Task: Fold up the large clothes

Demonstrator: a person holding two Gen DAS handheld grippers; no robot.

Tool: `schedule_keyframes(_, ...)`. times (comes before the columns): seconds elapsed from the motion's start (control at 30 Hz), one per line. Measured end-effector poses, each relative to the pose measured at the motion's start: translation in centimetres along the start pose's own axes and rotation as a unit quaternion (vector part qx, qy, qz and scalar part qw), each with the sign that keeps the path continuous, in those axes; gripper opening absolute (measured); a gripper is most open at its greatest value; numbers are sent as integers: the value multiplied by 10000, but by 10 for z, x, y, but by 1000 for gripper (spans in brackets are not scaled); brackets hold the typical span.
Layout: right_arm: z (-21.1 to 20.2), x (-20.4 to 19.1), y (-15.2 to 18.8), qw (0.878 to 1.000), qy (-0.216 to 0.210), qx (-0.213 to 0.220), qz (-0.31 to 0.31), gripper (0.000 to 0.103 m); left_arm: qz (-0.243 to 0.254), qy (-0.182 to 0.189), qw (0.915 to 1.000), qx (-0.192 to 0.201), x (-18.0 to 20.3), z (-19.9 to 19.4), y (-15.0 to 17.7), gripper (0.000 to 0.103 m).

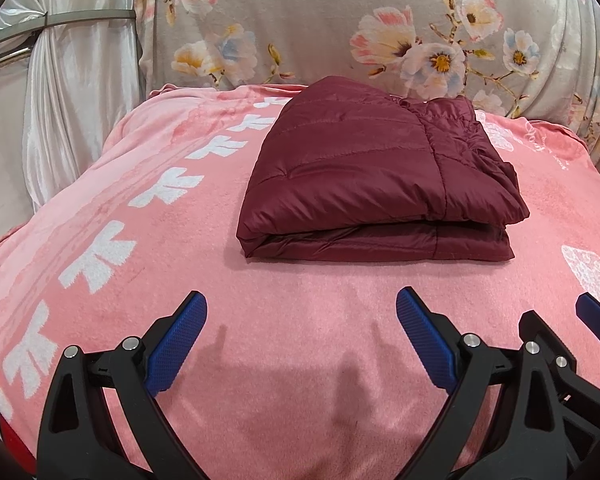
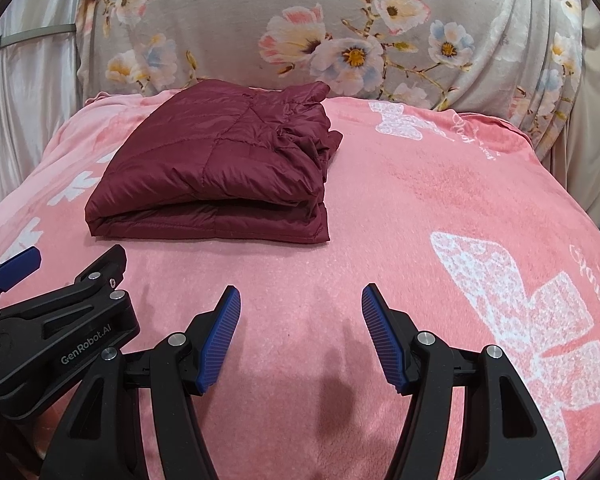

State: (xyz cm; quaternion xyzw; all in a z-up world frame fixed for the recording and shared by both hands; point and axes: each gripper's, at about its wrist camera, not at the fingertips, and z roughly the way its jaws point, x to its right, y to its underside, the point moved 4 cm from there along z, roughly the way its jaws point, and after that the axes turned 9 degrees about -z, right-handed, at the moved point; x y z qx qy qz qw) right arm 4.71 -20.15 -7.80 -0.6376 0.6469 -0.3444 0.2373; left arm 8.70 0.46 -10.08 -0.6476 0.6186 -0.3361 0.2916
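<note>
A dark red quilted jacket lies folded into a thick rectangle on a pink blanket; it also shows in the right wrist view, toward the left. My left gripper is open and empty, hovering over the blanket in front of the jacket's near edge. My right gripper is open and empty, over the blanket in front of and to the right of the jacket. The two grippers sit side by side: the right one shows at the left wrist view's right edge, the left one at the right wrist view's left edge.
The pink blanket with white prints covers the whole surface. A grey floral cloth hangs behind it. A white curtain hangs at the left.
</note>
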Motion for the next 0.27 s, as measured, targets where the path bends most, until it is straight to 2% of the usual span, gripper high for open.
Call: schedule_keyframes(0.27,1,1,0,10000,9,6,4,62,37,11,10000,4,0,-1,0,92)
